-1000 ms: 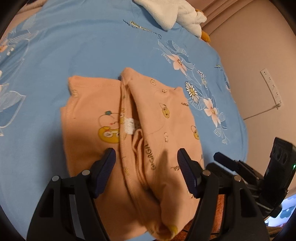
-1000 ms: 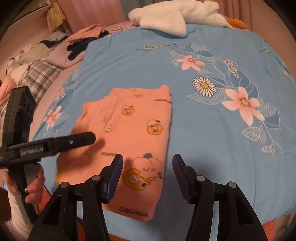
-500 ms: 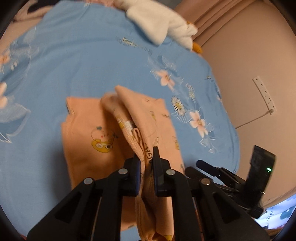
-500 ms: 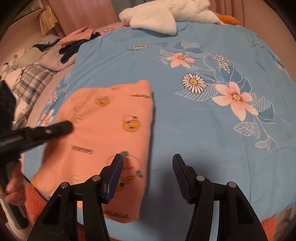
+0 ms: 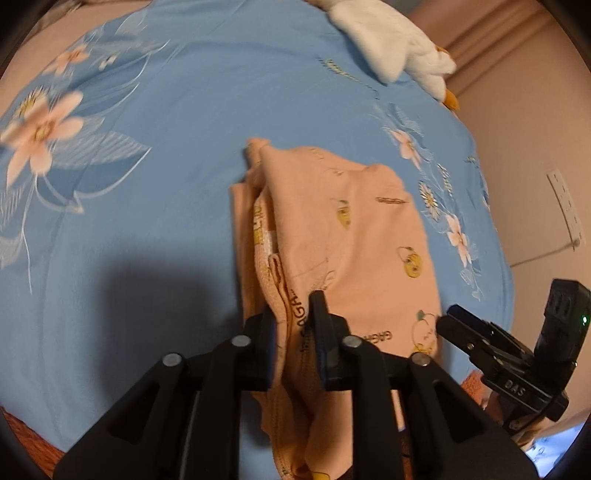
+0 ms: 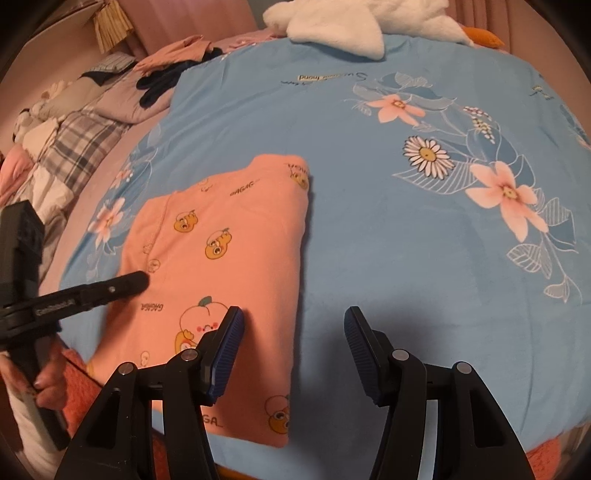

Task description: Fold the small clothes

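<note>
My left tongs are easing open around the bunched edge of the peach garment lying ahead on the bed; my right tongs are hovering half open, empty. I'm laying edges flush, unhurriedly.

My bed wears a blue sheet printed with pink flowers and daisies. A white plush lies at its far edge. Crumpled clothes and a plaid quilt heap at one side. A power strip hangs on the pinkish wall. The light is warm and dim.
</note>
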The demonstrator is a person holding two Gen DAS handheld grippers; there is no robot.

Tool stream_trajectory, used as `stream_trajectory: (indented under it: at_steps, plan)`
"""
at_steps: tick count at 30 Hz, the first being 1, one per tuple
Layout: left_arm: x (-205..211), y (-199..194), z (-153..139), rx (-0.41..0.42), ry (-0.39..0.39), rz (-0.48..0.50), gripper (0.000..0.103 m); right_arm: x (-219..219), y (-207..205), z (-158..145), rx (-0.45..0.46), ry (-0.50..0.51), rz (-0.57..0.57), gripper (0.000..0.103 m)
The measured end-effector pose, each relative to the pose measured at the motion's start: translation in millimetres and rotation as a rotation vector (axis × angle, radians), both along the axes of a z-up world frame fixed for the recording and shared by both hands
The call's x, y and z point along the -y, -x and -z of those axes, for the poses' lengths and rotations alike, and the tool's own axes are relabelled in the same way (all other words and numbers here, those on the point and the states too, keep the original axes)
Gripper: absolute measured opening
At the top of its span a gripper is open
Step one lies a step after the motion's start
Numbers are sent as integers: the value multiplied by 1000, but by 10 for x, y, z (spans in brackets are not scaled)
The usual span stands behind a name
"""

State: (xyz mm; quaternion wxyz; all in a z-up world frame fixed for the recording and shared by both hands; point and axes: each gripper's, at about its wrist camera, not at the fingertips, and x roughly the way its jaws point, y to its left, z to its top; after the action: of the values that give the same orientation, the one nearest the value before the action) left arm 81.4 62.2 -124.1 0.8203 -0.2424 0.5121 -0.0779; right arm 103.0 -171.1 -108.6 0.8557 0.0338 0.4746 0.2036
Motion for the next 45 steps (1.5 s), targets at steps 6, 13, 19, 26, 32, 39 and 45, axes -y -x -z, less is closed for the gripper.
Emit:
stream_trajectory:
  at_steps: [6,13,19,26,32,39,45]
  plan:
    - [-44,60,-85,17,-24,12,34,-16,9,-5,-1,11,14,58]
    - [-277,86,-140,54,-19,-85,69,-19,-2,15,2,5,20,66]
    - [-175,111,41,-7,112,3,71,-83,-130,134,-57,-135,-19,72]
    - [-56,21,196,-11,229,65,45,-268,-333,342,-122,-248,-47,68]
    - [126,-8,-23,9,182,102,32,-290,-230,128,-60,-213,-65,26]
    - [396,-167,-622,196,92,181,32,-100,-257,-410,119,-195,-52,25]
    - [643,-504,-633,233,24,207,33,61,-579,-440,152,-162,-5,25]
